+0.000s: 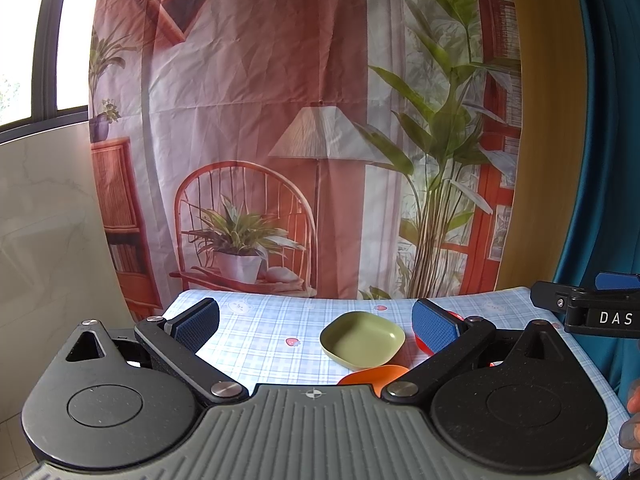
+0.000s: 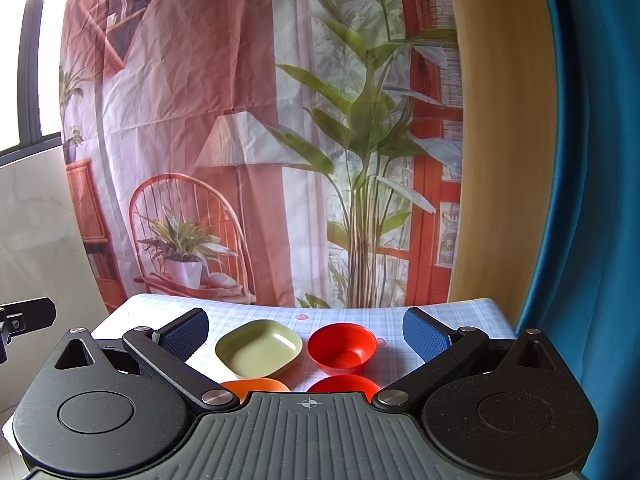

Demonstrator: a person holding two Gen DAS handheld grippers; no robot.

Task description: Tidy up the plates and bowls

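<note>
Both grippers hang above the near edge of a tabletop (image 2: 460,312) covered in a pale blue checked cloth, and neither touches any dish. The left gripper (image 1: 316,322) has its jaws spread wide with nothing between the blue pads; in its view the green square plate (image 1: 362,344) lies on the cloth between the two fingers, closer to the right one, and an orange plate (image 1: 376,376) shows just in front of it, partly hidden by the gripper body. A sliver of red shows behind the right finger. The right gripper (image 2: 306,338) is likewise wide open and empty. From its camera the green square plate (image 2: 259,348) sits left of a red bowl (image 2: 342,346), the two near each other but apart. Closer to the camera, the orange plate (image 2: 256,387) lies in front of the green one and a second red dish (image 2: 344,383) lies in front of the red bowl; both are cut off by the gripper body. A printed fabric backdrop (image 2: 224,100) of a chair, lamp and plants hangs behind the tabletop, and a blue curtain (image 2: 592,200) hangs at the right.
</note>
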